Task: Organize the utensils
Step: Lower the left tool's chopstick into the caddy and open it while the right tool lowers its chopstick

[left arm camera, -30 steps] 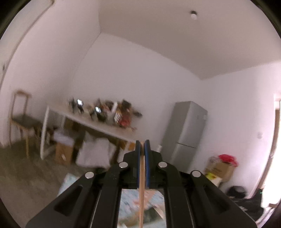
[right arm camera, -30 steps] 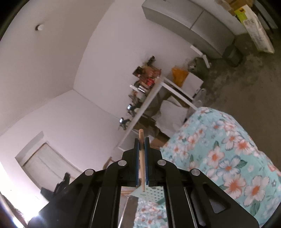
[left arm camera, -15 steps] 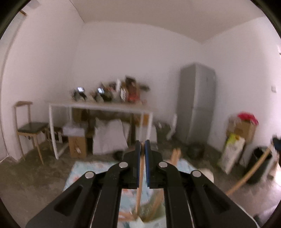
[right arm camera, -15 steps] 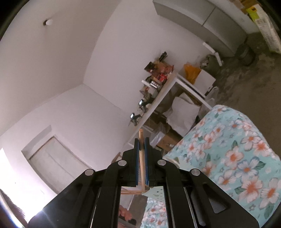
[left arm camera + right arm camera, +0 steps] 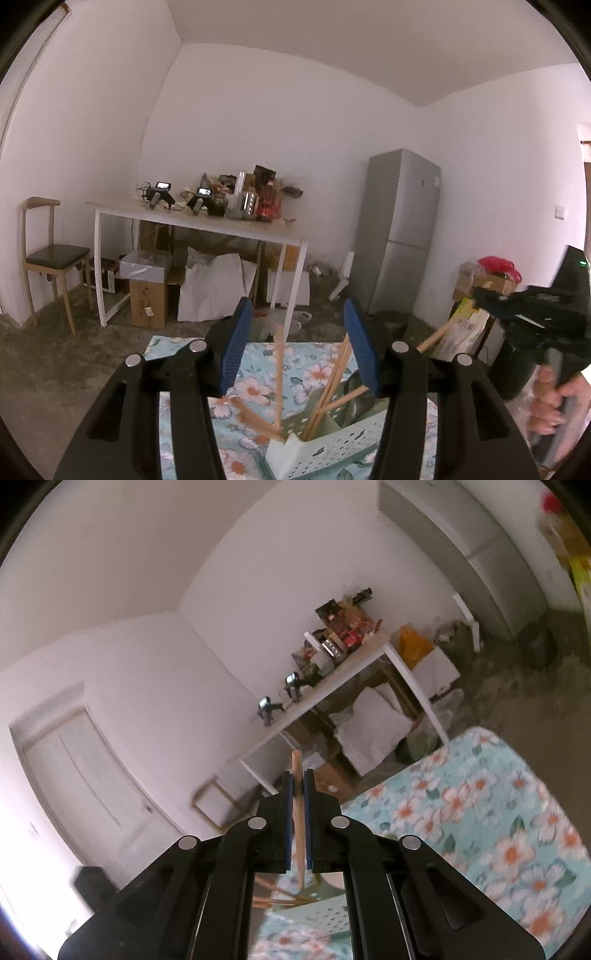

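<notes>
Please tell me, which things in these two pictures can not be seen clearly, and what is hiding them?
- Utensil holder, left wrist view: its base is cut off by the bottom edge and its sides are hidden by the left gripper.
- Lower end of the chopstick, right wrist view: hidden behind the right gripper.
- Small items on the white table: too small to identify.

Holder [image 5: 332,448] btm cut off; chopstick [image 5: 300,834] tip hidden.

White table [image 5: 236,227] against far wall, cluttered on top; boxes and white bags underneath. Wooden chair [image 5: 55,254] with dark seat to its left, grey fridge [image 5: 400,236] to its right. Floral cloth [image 5: 491,812] in foreground.
</notes>
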`<state>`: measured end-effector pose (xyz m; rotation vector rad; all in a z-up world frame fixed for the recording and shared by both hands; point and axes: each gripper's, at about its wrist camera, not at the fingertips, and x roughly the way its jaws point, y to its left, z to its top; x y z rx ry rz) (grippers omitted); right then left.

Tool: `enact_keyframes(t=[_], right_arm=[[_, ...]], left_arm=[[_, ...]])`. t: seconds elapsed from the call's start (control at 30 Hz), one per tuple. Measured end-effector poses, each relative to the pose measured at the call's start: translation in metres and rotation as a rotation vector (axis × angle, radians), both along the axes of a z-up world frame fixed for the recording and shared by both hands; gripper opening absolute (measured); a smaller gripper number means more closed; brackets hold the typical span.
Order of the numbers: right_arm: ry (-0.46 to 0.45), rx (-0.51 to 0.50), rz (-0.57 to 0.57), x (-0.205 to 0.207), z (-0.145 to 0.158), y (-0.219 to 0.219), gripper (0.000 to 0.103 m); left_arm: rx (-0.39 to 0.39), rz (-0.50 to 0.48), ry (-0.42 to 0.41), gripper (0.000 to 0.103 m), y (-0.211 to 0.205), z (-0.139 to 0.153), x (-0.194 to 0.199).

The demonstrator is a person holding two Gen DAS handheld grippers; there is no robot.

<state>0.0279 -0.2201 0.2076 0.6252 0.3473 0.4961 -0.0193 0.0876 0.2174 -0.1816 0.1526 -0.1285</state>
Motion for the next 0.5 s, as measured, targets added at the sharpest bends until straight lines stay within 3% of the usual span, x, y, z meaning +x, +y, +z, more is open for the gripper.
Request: enact_keyframes(t=[0.27, 0.4, 0.5], right_arm=[[-0.014, -0.265, 0.036, 0.025, -0.006, 0.069, 0.004], [0.014, -0.467, 0.119, 0.039, -0.023, 0.119, 0.004], [0.041, -0.493, 0.161, 0.04, -0.039, 0.132, 0.005]], left_arm=[[-0.015, 0.025, -0.006, 0.05, 0.022, -0.009, -0.029], [-0.021, 0.032, 0.012, 0.05, 0.027, -0.016, -0.038], [-0.034, 0.034, 0.021, 0.05, 0.031, -0.02, -0.046]])
